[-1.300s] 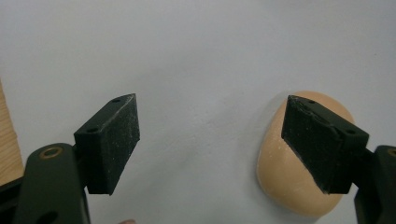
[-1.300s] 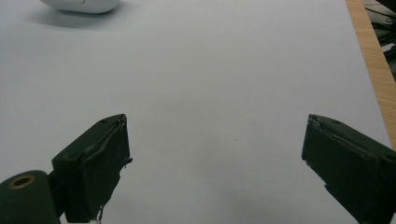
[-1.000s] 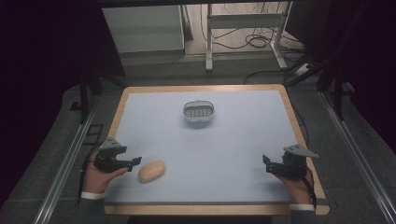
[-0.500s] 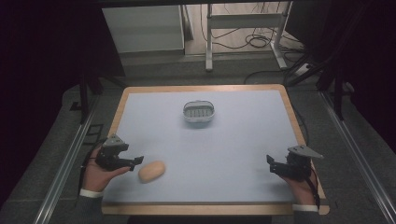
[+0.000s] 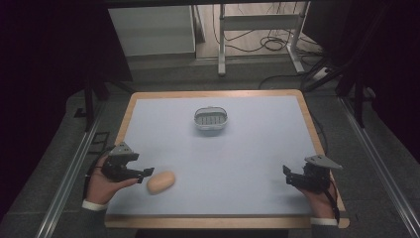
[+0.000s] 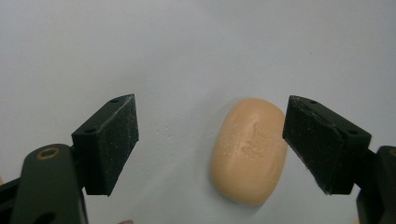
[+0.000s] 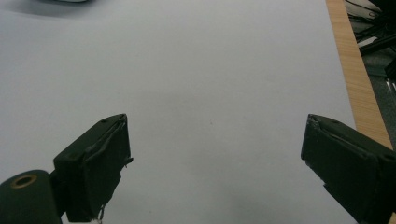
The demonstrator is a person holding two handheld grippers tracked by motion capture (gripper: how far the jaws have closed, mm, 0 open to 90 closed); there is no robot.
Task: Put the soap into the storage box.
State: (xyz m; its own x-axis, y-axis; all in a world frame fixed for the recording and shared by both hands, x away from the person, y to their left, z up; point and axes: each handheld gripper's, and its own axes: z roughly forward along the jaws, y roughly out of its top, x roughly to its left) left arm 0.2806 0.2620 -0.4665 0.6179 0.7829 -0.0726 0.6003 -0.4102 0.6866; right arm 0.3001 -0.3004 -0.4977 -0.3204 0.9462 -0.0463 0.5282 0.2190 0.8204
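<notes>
The table [image 5: 257,163] has a smooth, matte pale blue top inside a light wooden rim. Both tongs carry black jaws faced with rough, grainy pads.

The left gripper [image 6: 210,144] is released, jaws spread wide. The soap bar [image 6: 249,150] lies flat on the table between the jaws, close to the jaw at the right of the left gripper view and well clear of the other. In the high view it sits near the front left of the table, just beside the jaw tips.

The bar is a rounded oval, peach-tan, smooth, with a faint embossed mark on top.

The right gripper [image 7: 215,158] is released over bare table near the front right corner. A small white slotted basket [image 5: 211,119] stands further back, near the centre.
</notes>
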